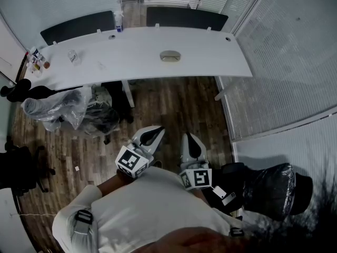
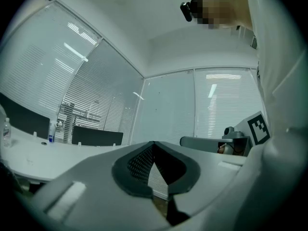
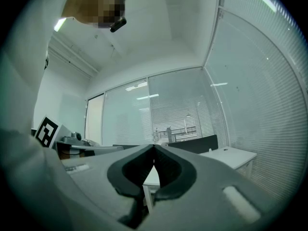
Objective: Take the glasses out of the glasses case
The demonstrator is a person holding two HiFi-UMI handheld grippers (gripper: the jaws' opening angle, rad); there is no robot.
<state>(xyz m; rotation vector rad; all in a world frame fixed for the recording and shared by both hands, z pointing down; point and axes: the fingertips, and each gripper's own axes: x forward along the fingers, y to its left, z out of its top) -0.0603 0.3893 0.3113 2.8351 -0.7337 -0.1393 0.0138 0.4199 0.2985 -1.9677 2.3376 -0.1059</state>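
The glasses case (image 1: 170, 56), a small grey-green oval, lies shut on the long white table (image 1: 131, 57) across the room, well beyond both grippers. My left gripper (image 1: 156, 131) is held close to the person's chest over the wooden floor, jaws shut with nothing between them. Beside it on the right, my right gripper (image 1: 189, 138) is shut and empty too. In the left gripper view the left gripper (image 2: 153, 143) points level toward glass walls. In the right gripper view the right gripper (image 3: 154, 147) has its tips meeting, with the table's end behind. No glasses are visible.
Two dark chair backs (image 1: 79, 26) stand behind the table. Small bottles (image 1: 36, 58) and a clear cup (image 1: 73, 56) sit at its left end. A plastic-wrapped bundle (image 1: 58, 107) lies under the table, an office chair (image 1: 266, 186) sits at lower right. Blinds and glass walls (image 1: 284, 62) run on the right.
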